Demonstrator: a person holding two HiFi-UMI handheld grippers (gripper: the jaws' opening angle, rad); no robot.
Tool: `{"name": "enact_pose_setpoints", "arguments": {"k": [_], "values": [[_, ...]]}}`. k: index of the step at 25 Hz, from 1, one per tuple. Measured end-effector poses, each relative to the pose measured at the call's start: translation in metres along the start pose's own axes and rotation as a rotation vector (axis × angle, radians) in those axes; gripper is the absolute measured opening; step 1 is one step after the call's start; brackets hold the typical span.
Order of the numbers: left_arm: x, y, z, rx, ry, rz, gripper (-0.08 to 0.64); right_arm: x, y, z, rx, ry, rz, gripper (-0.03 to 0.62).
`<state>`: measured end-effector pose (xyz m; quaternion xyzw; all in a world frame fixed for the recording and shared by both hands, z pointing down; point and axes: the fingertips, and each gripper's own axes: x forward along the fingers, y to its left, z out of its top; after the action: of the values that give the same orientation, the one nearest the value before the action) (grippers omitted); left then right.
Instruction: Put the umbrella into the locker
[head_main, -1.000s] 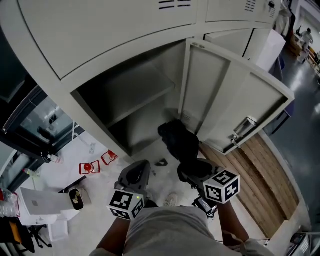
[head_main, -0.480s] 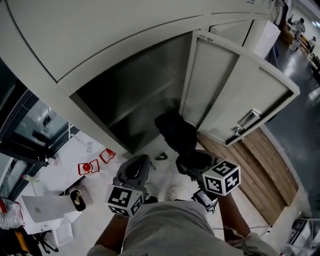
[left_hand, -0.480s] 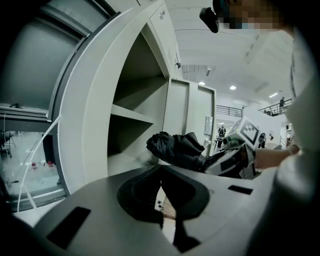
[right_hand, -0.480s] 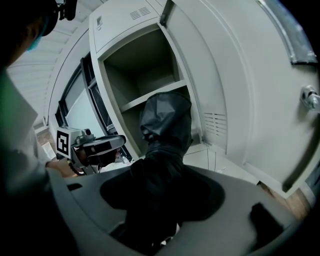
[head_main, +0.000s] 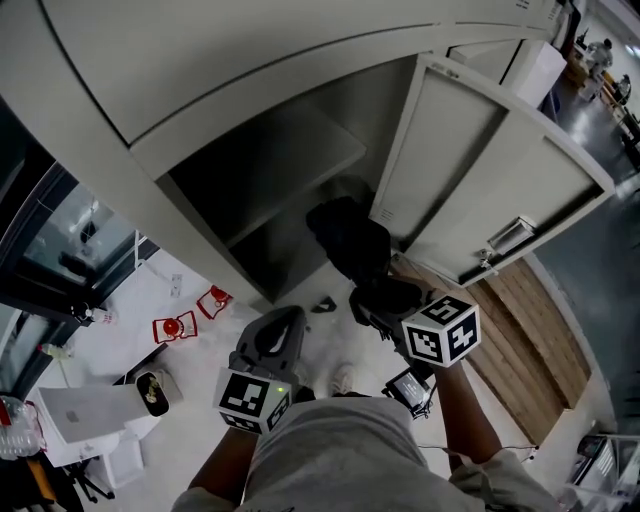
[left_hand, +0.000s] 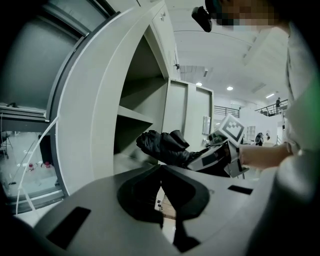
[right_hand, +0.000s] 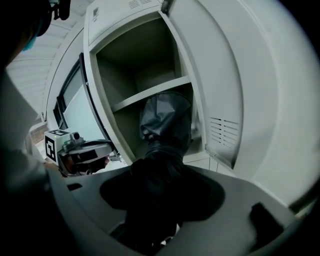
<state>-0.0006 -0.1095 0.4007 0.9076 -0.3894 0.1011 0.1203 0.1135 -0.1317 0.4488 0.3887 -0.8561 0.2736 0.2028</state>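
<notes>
The black folded umbrella (head_main: 348, 240) sticks out of my right gripper (head_main: 385, 300), whose jaws are shut on its near end. Its far end lies at the mouth of the open lower locker compartment (head_main: 270, 190). In the right gripper view the umbrella (right_hand: 165, 125) points into the compartment, just under the shelf (right_hand: 150, 94). The locker door (head_main: 480, 190) stands open on the right. My left gripper (head_main: 272, 340) hangs lower left of the umbrella, jaws together, holding nothing. In the left gripper view the umbrella (left_hand: 162, 146) and the right gripper (left_hand: 220, 155) show ahead.
Red-and-white items (head_main: 180, 325) and a white box (head_main: 80, 410) lie on the pale floor at the left. A small dark piece (head_main: 322, 305) sits on the floor before the locker. Wooden boards (head_main: 510, 340) run under the open door. Closed locker doors (head_main: 230, 50) stand above.
My right gripper has carried the umbrella a little further toward the locker opening. The left gripper has stayed about where it was.
</notes>
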Motion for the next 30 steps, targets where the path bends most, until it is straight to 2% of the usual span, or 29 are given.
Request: {"name": "enact_pose_setpoints", "arguments": {"k": [24, 30], "values": [[-0.029, 0.039, -0.012, -0.049, -0.003, 0.074, 0.015, 0.068, -0.022, 0.044, -0.047, 0.055, -0.032, 0.242], [-0.028, 0.039, -0.014, -0.053, -0.004, 0.055, 0.015, 0.09, -0.026, 0.047, -0.072, 0.093, -0.046, 0.242]]}}
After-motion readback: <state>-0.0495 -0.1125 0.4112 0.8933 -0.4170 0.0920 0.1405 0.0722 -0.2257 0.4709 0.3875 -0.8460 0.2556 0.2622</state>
